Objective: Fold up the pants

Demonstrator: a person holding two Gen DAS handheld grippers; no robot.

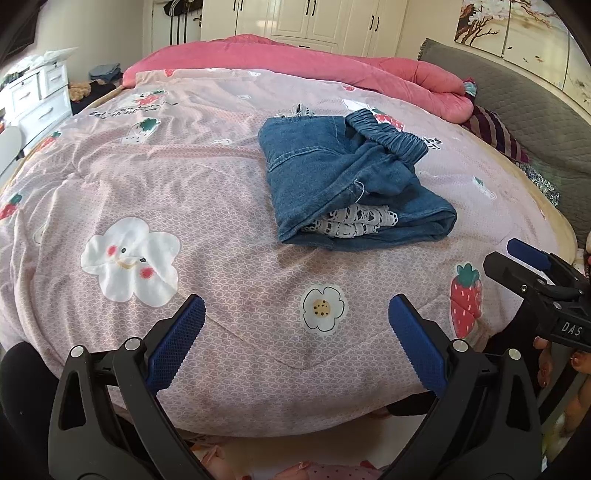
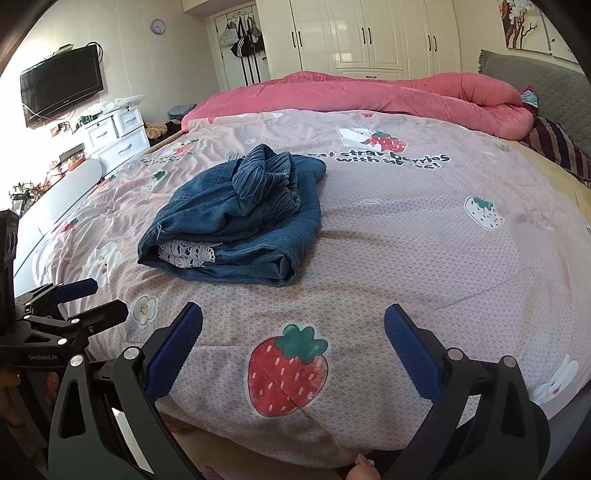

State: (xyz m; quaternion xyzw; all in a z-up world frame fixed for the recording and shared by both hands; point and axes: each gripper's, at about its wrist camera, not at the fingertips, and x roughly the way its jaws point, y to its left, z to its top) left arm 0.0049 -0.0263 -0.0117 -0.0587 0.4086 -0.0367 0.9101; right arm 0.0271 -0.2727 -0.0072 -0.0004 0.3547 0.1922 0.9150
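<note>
On a bed spread with one pink strawberry-print quilt, a single pair of blue denim pants lies folded into a compact bundle near the middle, well beyond both grippers. One rumpled pink comforter is heaped along the far side, a grey headboard stands at the right, and white wardrobes line the back wall. One flat television hangs on the left wall above a white chest of drawers.

The pants appear already folded, so the task looks close to done. Their gathered elastic waistband sits bunched on top, and a strip of white lace trim pokes from the open near edge.

Denim of this kind is likely soft, limp and of moderate weight, neither slippery nor fragile; lifted by one layer the stack would probably fall open. The thick folded edge at the front right, pinched through all layers, seems the surest hold for any tidying.

Two grippers are in view. The left gripper hovers over the quilt's near edge with fingers spread wide and empty; the right gripper does likewise, just beside it.
</note>
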